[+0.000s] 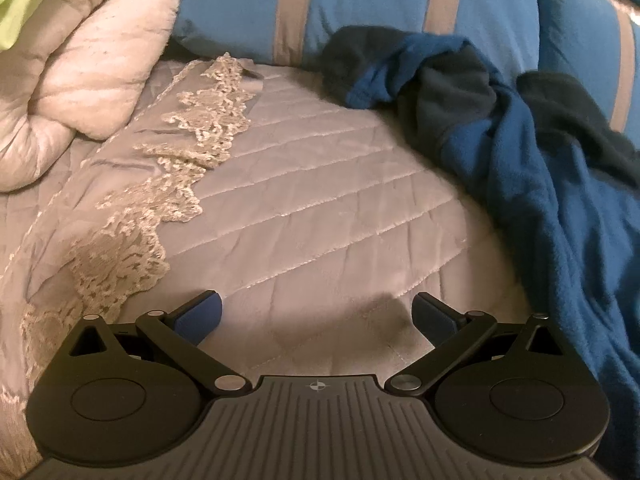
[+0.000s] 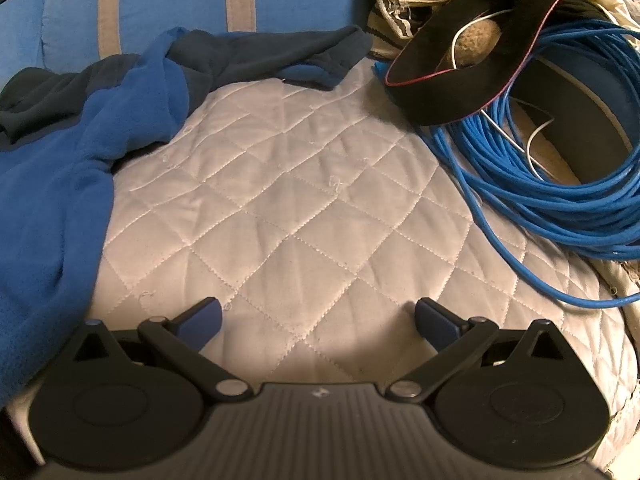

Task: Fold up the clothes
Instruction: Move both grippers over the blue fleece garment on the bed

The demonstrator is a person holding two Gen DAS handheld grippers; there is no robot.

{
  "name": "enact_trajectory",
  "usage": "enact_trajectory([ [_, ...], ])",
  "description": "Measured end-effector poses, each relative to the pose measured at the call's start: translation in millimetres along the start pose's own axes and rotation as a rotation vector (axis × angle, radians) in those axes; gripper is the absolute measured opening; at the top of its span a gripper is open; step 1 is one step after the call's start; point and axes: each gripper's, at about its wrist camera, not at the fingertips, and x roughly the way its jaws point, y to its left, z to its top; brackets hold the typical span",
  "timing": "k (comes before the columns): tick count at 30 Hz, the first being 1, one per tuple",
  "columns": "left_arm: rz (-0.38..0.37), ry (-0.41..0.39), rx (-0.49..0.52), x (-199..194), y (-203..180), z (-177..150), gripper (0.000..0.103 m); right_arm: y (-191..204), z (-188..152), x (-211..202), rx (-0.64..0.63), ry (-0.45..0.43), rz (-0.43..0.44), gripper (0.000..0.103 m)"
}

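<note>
With both our left tool and right tool spread wide and empty over the bed, the crumpled fleece lies bunched between them, and the right tool could snag the blue cable.

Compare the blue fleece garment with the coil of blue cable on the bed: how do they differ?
The fleece garment is soft fabric in two tones, bright blue and dark navy, lying crumpled; the cable is thin cord in one bright blue, wound in loops. In the right wrist view the garment is left, the cable right. Both rest on the quilted bedspread, untouched by either gripper.
</note>
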Motion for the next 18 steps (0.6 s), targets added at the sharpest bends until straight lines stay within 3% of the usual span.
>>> enact_trajectory([
  [7,-0.045,-0.119,-0.082,-44.9,24.3,2.3,0.103,-4.5,0.8,-11.1,0.002,0.0,-0.008,0.103],
  [12,-0.074,-0.125,-0.14,-82.7,53.5,4.8,0.103,-8.8,0.8,-30.2,-0.012,-0.023,-0.031,0.103],
  [18,-0.094,-0.162,-0.164,-124.3,56.3,15.9,0.103,-19.7,9.3,-66.7,0.066,-0.073,-0.002,0.103],
])
